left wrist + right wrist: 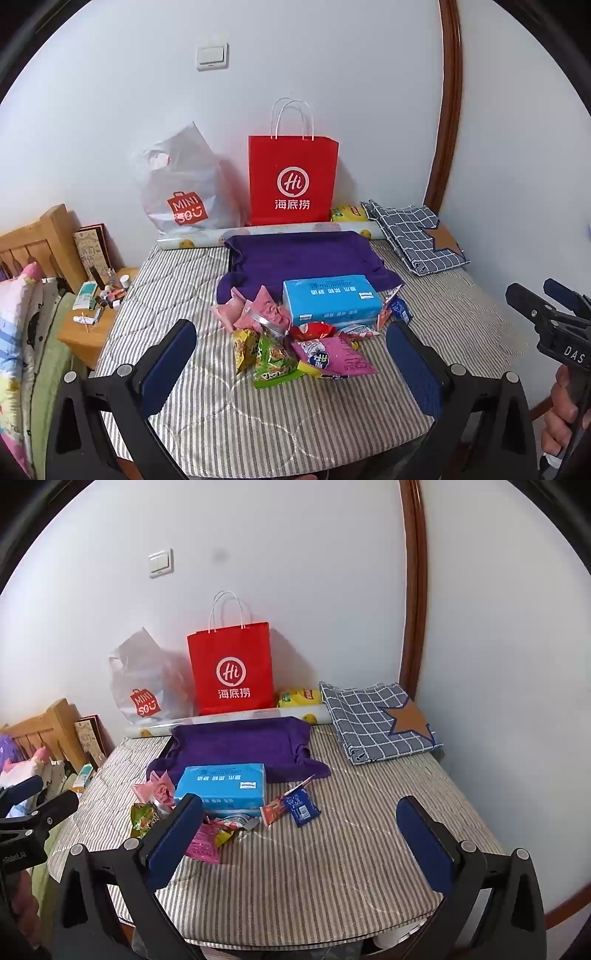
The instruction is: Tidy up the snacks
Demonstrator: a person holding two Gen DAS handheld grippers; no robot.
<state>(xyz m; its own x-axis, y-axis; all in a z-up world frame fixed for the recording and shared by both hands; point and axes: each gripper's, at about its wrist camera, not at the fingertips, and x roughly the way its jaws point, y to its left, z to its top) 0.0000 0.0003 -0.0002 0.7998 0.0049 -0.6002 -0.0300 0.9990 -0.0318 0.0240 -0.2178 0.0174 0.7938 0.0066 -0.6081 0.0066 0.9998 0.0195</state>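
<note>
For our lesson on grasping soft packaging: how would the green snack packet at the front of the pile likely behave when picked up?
The green snack packet looks puffy and crinkled, so it is probably light and would likely crumple under pressure. Its glossy film may slip. It overlaps the yellow packet, so lifting it could drag that along.

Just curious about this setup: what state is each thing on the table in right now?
Left gripper: open, empty.
Right gripper: open, empty.
Red bag: upright, against wall.
Tissue pack: flat, on purple cloth's edge.
Snacks: loose heap.
Checked cloth: folded.
</note>
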